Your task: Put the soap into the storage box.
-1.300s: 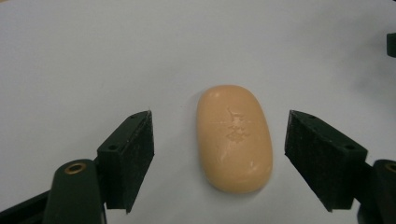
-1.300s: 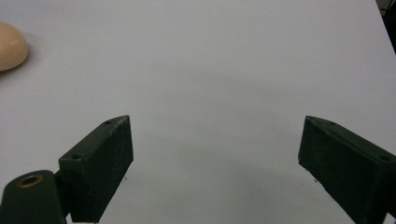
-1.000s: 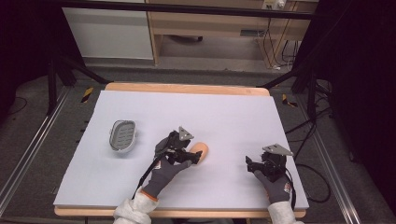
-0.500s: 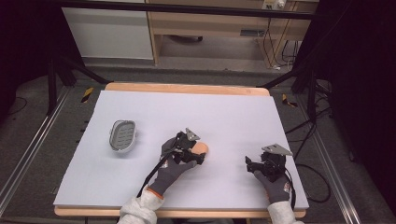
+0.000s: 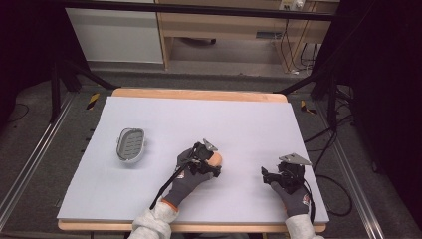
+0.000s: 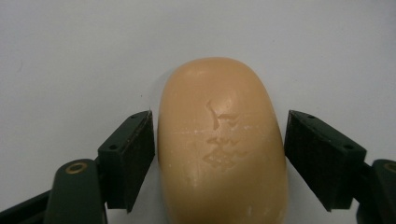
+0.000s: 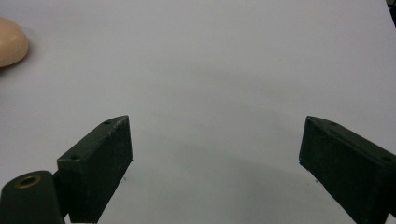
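Observation:
A peach-coloured soap bar (image 6: pixel 219 154) with a stamped mark lies flat on the white table top (image 5: pixel 239 119). My left gripper (image 6: pixel 218 135) straddles it, one black jaw close along each long side with a thin gap showing, so it is open. In the high view the left gripper (image 5: pixel 209 160) covers most of the soap (image 5: pixel 218 159) near the table's middle. My right gripper (image 5: pixel 267 175) rests low at the front right, open, with bare table between its jaws (image 7: pixel 215 154). The soap's end (image 7: pixel 10 42) shows at that view's far left.
A grey ribbed soap dish (image 5: pixel 131 145) stands at the left of the table, well away from both grippers. The table's wooden edge (image 5: pixel 199 93) runs along the far side. Dark frame rails and cables surround the table.
My left gripper has moved forward and to the right over the soap, which now sits between its jaws. The right gripper has stayed where it was.

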Demonstrator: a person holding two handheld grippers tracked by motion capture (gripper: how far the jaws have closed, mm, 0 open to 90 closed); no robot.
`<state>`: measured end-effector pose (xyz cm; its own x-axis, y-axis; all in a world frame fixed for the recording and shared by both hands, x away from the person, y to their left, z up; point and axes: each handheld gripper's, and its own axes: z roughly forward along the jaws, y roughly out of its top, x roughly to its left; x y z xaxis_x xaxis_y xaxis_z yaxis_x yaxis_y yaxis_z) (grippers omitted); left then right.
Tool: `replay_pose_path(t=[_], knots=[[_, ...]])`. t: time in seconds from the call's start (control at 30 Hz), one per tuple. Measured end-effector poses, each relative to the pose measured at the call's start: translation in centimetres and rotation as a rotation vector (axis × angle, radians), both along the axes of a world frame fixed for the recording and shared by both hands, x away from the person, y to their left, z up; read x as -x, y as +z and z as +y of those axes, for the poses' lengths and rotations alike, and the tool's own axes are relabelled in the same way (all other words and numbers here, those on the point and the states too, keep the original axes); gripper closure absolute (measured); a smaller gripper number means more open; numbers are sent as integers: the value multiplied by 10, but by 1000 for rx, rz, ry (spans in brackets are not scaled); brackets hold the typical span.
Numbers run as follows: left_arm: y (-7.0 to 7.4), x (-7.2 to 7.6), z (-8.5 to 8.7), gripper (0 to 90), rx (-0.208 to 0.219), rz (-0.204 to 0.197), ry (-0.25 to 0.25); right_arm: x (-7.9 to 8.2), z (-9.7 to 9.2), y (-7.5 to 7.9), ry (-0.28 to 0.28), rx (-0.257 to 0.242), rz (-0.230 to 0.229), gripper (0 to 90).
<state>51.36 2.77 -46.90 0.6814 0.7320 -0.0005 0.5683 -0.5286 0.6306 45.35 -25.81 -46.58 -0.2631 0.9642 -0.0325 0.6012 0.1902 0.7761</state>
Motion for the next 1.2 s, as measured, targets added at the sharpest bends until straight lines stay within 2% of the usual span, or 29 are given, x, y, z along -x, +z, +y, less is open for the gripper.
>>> replay_pose_path(t=[0.2, 0.77, 1.03, 1.2], knots=[[-2, 0, -2, 290, -21, -2, 1, 0, 0, 0, 3, 0, 4, 96], [0, -1, -3, 311, -18, 13, 16, -1, 0, -2, 1, 8, 9, 94], [15, 7, 4, 312, 7, -3, -6, -1, 0, -2, -2, 6, 13, 94], [29, 12, 15, 313, 39, -28, -6, -1, 0, -1, -3, 5, 9, 94]])
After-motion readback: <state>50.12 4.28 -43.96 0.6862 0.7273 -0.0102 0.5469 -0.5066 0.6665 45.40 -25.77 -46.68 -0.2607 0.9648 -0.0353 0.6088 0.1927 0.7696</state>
